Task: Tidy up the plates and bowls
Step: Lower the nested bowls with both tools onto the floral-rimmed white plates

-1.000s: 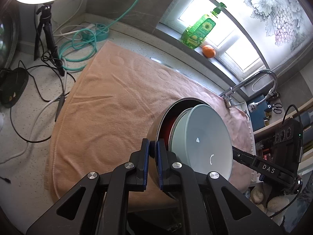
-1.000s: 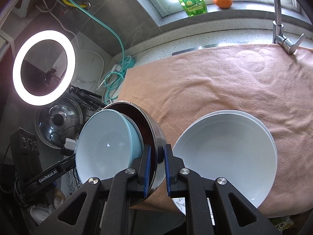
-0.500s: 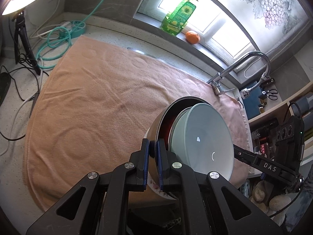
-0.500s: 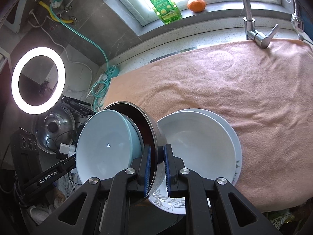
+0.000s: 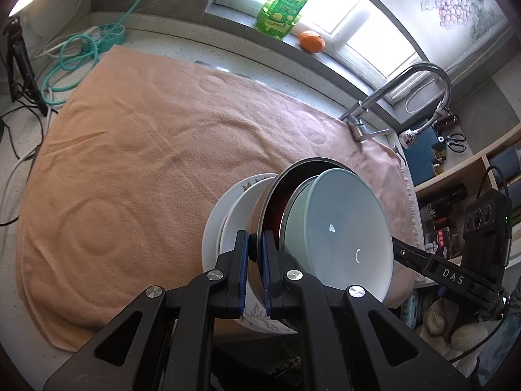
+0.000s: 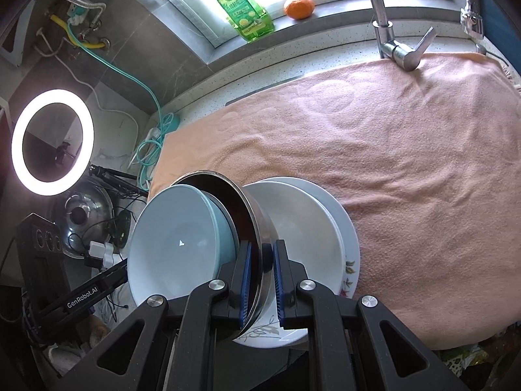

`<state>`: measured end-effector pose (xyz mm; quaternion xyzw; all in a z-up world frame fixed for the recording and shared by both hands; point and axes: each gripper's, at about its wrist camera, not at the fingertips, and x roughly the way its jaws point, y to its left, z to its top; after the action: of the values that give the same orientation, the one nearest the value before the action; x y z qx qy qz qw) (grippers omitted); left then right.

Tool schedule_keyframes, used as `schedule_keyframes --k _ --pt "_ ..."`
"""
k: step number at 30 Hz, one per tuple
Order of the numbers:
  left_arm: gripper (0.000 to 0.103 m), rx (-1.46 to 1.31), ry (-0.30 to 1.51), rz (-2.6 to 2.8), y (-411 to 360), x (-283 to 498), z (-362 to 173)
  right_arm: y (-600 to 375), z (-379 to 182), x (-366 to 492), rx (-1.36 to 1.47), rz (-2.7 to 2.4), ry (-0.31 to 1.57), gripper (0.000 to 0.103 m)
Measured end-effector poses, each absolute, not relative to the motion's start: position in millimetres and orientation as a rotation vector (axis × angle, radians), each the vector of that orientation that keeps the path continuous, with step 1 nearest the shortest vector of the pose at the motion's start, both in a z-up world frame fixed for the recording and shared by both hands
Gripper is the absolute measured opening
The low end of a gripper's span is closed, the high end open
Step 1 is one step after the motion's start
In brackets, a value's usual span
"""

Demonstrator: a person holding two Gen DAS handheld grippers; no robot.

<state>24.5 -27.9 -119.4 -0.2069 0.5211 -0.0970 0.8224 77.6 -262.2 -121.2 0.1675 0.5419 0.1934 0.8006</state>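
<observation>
A steel bowl (image 5: 272, 202) with a dark red inside is held tilted in the air, and a pale blue bowl (image 5: 338, 234) is nested in it. My left gripper (image 5: 255, 244) is shut on the steel rim. My right gripper (image 6: 262, 254) is shut on the opposite rim of the steel bowl (image 6: 257, 224), with the blue bowl (image 6: 179, 241) to its left. Just beneath lies a white bowl (image 6: 302, 228) on a floral plate (image 6: 350, 260), near the front edge of the peach towel (image 6: 407, 163). In the left wrist view the white bowl (image 5: 231, 215) peeks out to the left of the steel bowl.
A faucet (image 5: 390, 97) stands at the towel's far right corner. A green soap bottle (image 5: 286, 3) and an orange (image 5: 312, 41) sit on the windowsill. Coiled cables (image 5: 75, 52), a ring light (image 6: 52, 140) and a pot lid (image 6: 84, 218) lie left of the towel.
Both grippers carried the nested bowls sideways over the towel. The white bowl and floral plate have come in under the steel bowl, and now show in the left wrist view.
</observation>
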Motion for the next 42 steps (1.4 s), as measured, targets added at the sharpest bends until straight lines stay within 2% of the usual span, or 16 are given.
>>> schedule_keyframes --k 37,42 --pt "0.005 -0.404 1.131 -0.165 -46.4 28.5 -134.7 -279.5 -149.0 81.2 0.367 0.423 1.194 0.012" --pt "0.009 -0.398 1.117 -0.147 -45.1 27.7 -132.3 -280.5 -148.3 81.4 0.365 0.436 1.195 0.013"
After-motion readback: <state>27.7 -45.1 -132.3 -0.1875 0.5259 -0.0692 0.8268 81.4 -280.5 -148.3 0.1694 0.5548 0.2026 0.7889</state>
